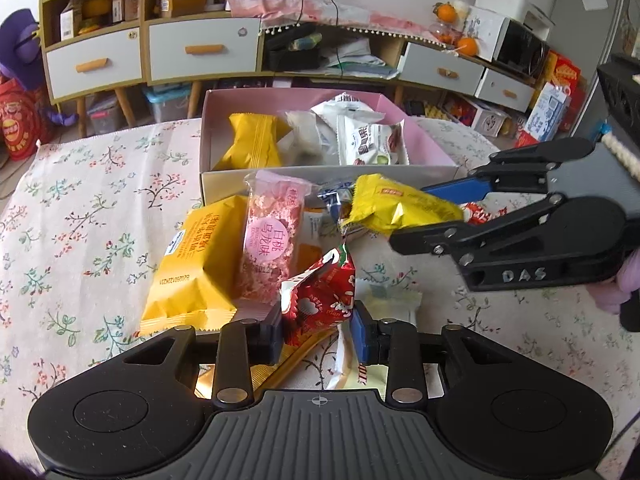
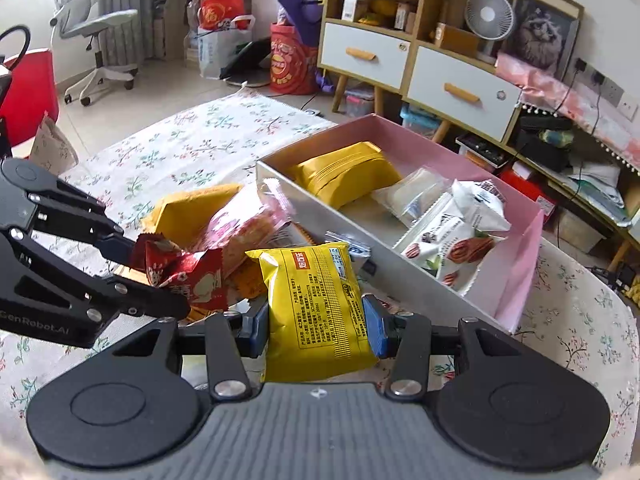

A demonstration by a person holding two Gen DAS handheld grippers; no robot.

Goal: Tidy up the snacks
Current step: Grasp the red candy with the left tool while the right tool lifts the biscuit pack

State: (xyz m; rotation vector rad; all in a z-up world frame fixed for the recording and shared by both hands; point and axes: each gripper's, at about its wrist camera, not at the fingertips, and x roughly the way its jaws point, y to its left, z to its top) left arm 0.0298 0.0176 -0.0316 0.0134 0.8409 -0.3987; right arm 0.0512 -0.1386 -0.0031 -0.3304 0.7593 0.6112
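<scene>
**Two snacks held over the pile**

A cluttered room lies behind: a cabinet (image 1: 148, 46) with white drawers along the wall, a fan (image 2: 490, 16) on top of it, an office chair (image 2: 94, 28) off by the window. In front of me is the surface (image 1: 88, 200), covered in a floral cloth, and toward its far edge sits the box (image 1: 416, 130), pink inside, already holding a yellow bag (image 1: 252, 142) and several white packets (image 1: 370, 142).

Between the box's near wall and me lies the pile of loose snacks: an orange pack (image 1: 192, 264) on the left, with a pink bar (image 1: 270, 240) just beside it and leaning up against the box wall.

My left gripper (image 1: 318, 326) is pinching a red packet (image 1: 320, 294), both jaws pressed against its crumpled sides, holding it upright above the near part of the pile. From the other camera the same red packet (image 2: 186, 276) shows clamped in my left gripper (image 2: 156, 276) on the left side.

My right gripper (image 2: 316, 326) is closed on a yellow packet (image 2: 320, 312), its blue pads (image 2: 378, 330) squeezing it from both sides, printed back facing the camera. That packet hangs just short of the box's near wall. In the left view my right gripper (image 1: 416, 216) reaches in from the right edge with the yellow packet (image 1: 396, 206) in its jaws, close to the box's front wall and above the pile.
</scene>
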